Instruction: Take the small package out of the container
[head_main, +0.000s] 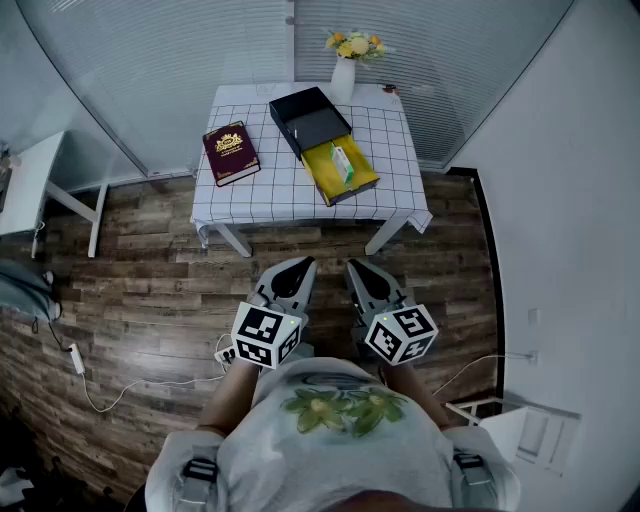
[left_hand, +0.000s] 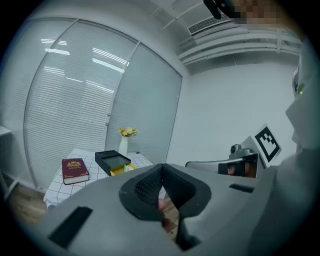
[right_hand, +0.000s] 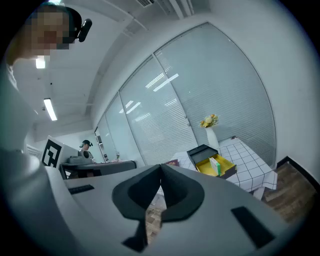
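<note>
Your left gripper (head_main: 298, 268) and your right gripper (head_main: 357, 268) are both clenched and empty. They hang side by side in front of your chest, each with its jaws pressed tip to tip and nothing between them, well short of the table (head_main: 250, 195).

On the table's back right part lies the container (head_main: 312, 118), a black box. Its yellow drawer (head_main: 330, 178) stands open toward the table's front edge. A dark red book (head_main: 231, 152) lies on the table's left half. A white vase (head_main: 343, 76) of flowers stands at the table's back edge, just behind the container. The small package (head_main: 343, 163), white and green, is in the drawer, on its right side.

The main risk I see is reaching in with the jaws closed: you would push the package deeper into the drawer or shove the whole container along the cloth. If you open too late or come in too steeply, a jaw could catch the drawer wall and drag the box toward the table's edge. A wide swing at the back of the table could tip the vase.

From here you cannot tell whether the package lies loose or wedged against the drawer wall, and its print is too small to read. The black lid covers the drawer's inner end.
</note>
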